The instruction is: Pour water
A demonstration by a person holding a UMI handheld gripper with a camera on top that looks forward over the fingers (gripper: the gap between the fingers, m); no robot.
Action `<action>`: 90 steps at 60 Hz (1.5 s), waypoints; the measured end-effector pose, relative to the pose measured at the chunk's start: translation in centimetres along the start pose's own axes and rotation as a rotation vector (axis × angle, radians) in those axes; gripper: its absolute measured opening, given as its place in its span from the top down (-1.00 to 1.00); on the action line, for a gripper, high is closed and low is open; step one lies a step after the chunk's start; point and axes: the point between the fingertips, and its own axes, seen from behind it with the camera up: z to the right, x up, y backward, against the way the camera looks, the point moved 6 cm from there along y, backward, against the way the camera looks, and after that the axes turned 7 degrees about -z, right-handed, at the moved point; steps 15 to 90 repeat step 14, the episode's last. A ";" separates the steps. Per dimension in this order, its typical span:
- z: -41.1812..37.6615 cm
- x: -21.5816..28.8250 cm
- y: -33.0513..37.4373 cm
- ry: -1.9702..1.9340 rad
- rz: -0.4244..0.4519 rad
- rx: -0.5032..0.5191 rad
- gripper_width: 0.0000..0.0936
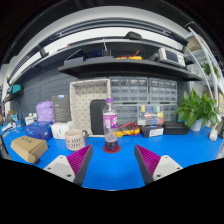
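A clear plastic water bottle (110, 122) with a pink label stands upright on a small red coaster (111, 147) on the blue table (115, 170). It stands just ahead of my gripper (113, 160), slightly left of the middle line between the fingers. The fingers are wide apart with nothing between them; the magenta pads (80, 158) face each other over bare blue table. A white ribbed cup (75, 139) stands to the left of the bottle.
A tan box (29, 148) lies at the left front, a purple container (45, 111) behind it. Small items and a dark tray (152, 128) sit right of the bottle. Potted plants (195, 108) stand at the right. Shelving rises behind the table.
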 end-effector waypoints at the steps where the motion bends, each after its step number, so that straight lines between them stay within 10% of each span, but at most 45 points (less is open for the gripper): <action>1: 0.1 0.1 0.1 0.001 0.004 -0.005 -0.83; 90: 0.8 0.7 1.6 -0.009 0.044 -0.024 -0.83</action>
